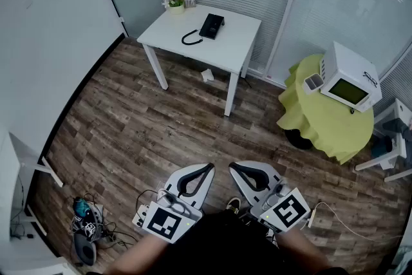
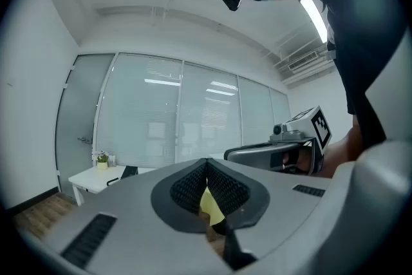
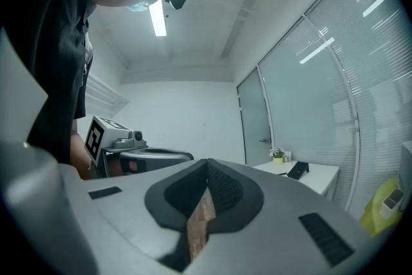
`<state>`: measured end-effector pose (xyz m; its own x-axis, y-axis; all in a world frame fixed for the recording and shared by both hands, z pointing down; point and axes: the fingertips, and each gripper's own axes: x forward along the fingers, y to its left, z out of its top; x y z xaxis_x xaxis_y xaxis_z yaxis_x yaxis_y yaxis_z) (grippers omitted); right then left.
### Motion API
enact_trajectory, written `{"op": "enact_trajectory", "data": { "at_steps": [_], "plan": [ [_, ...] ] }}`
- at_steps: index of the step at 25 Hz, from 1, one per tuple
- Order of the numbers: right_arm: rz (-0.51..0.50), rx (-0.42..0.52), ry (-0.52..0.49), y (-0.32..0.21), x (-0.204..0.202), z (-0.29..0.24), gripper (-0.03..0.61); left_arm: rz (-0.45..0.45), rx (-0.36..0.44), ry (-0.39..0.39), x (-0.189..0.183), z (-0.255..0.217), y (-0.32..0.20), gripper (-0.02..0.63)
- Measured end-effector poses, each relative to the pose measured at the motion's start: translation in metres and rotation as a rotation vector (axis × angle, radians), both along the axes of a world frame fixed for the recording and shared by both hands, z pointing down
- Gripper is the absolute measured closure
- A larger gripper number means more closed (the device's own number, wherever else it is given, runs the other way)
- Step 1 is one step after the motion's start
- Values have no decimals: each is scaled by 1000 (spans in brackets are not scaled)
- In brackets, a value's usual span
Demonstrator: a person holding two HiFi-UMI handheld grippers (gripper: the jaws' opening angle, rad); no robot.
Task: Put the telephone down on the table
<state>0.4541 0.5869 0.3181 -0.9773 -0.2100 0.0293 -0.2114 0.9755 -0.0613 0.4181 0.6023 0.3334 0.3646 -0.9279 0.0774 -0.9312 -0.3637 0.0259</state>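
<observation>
A black telephone (image 1: 211, 26) lies on the small white table (image 1: 238, 35) far ahead, near the glass wall, with a black curved piece (image 1: 191, 39) beside it. Both grippers are held low, close to the person's body and well short of the table. My left gripper (image 1: 207, 169) is shut with nothing in it, and my right gripper (image 1: 235, 169) is likewise shut and empty. In the left gripper view the jaws meet at the tip, and the table (image 2: 90, 180) and telephone (image 2: 129, 171) show small at left. The right gripper view has the telephone (image 3: 297, 170) at right.
A small potted plant (image 1: 176, 4) stands at the table's back corner. A white scrap (image 1: 207, 75) lies on the wooden floor under the table. At right is a round table with a yellow-green cloth (image 1: 322, 122) carrying a white device (image 1: 351, 79). Cables (image 1: 87, 223) lie at lower left.
</observation>
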Motion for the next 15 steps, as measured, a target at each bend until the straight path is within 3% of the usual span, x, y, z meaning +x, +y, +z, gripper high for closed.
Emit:
{"op": "enact_trajectory", "data": {
  "at_steps": [15],
  "plan": [
    [-58, 1, -46, -24, 19, -3, 555, -85, 10, -11, 10, -8, -23, 603]
  ]
}}
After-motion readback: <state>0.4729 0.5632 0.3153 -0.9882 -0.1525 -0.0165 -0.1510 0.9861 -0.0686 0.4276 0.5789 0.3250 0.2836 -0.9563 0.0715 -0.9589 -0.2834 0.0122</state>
